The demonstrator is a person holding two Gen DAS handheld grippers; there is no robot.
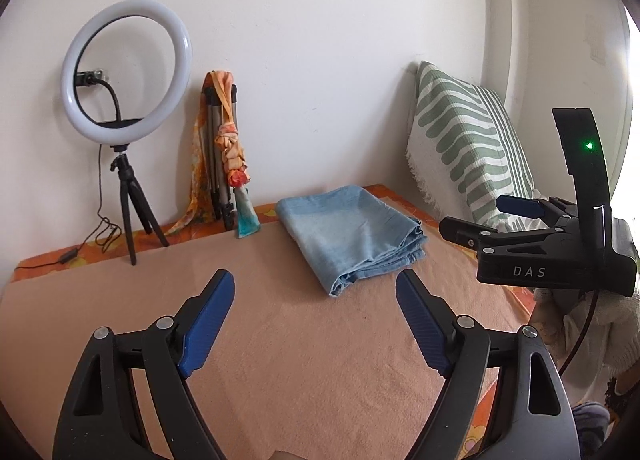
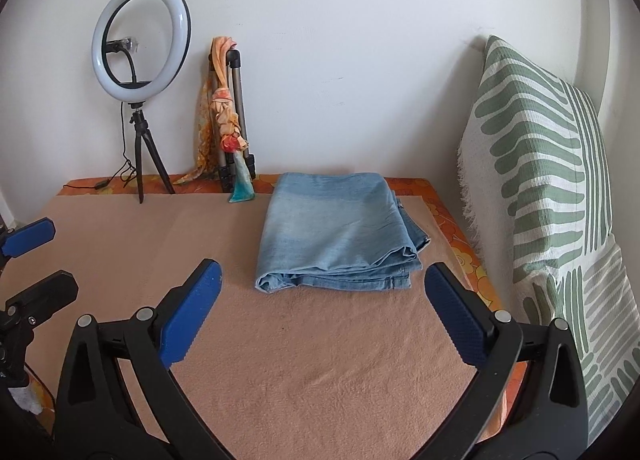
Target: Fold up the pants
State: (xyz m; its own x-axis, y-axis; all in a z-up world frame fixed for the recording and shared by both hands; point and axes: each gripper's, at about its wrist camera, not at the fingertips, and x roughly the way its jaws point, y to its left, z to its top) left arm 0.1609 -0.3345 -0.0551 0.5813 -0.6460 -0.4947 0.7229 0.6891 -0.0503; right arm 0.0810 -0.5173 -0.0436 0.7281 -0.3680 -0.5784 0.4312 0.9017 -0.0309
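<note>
Pale blue denim pants (image 2: pixel 340 232) lay folded into a thick rectangular stack on a peach, felt-like cloth (image 2: pixel 300 360) that covered the worktop, toward its far right part. The stack's layered edges faced the cameras, slightly uneven.

The left wrist view alone showed the right gripper (image 1: pixel 486 218) from the side, black with blue pads, a green light glowing on its upright part, hovering just right of the pants (image 1: pixel 352 236). The right wrist view alone showed the striped green-and-white cushion (image 2: pixel 552 188) at full height against the wall, and the left gripper (image 2: pixel 42 260) at the left edge.

Both pairs of fingers stood wide apart and held nothing. The left gripper (image 1: pixel 316 320) sat short of the pants; the right gripper (image 2: pixel 324 312) faced their near edge, close but not touching.

At the back stood a round white ring light (image 2: pixel 140 32) on a small black tripod, and a folded tripod (image 2: pixel 236 116) draped with an orange scarf.
</note>
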